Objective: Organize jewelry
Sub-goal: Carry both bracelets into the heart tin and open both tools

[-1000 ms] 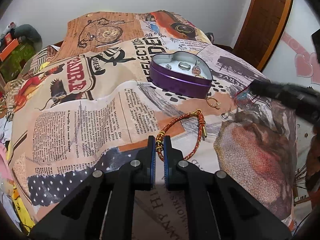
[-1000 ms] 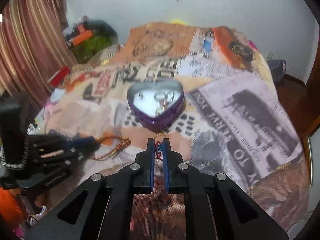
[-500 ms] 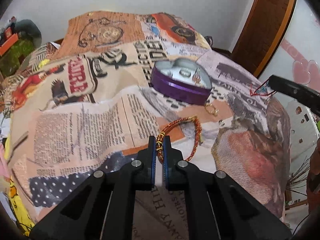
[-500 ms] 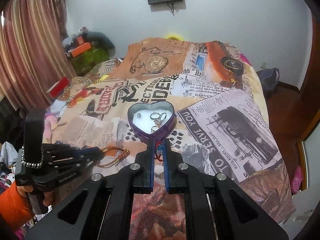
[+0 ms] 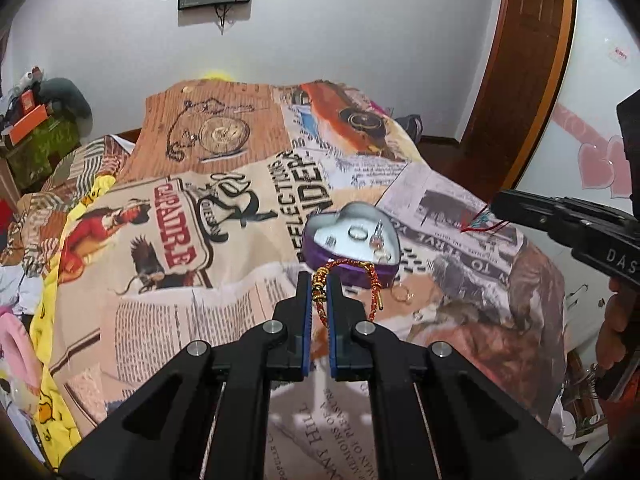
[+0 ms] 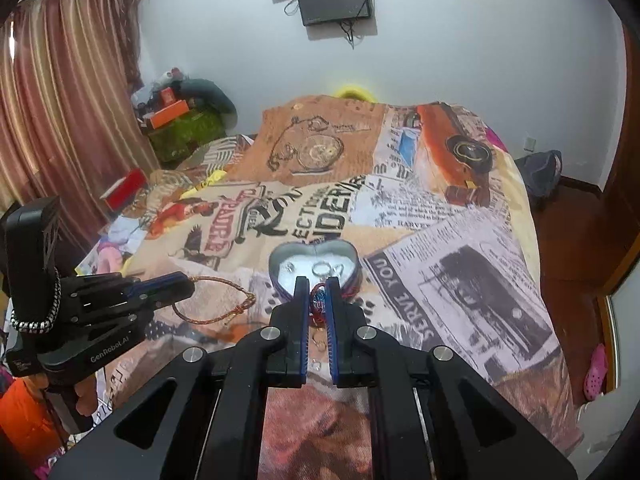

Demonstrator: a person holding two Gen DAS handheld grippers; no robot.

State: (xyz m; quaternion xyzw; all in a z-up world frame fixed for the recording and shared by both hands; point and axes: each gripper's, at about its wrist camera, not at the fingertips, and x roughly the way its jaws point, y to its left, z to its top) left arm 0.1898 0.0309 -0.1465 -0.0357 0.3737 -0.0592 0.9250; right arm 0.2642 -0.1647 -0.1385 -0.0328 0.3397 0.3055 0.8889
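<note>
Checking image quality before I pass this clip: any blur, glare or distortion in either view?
Left wrist: strong fisheye bend with dark corners; bracelet and tin sharp; right gripper at the frame edge. Right wrist: same curvature; even soft light, no harsh glare; red cord between the fingers small and hard to resolve.

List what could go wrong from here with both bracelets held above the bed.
1. The left gripper pinches the braided bracelet at its bead end only; the hanging loop might snag the heart tin's rim.
2. The right gripper holds a thin red string bracelet, which might slip out.
3. Loose gold rings lying beside the tin could get knocked.
</note>
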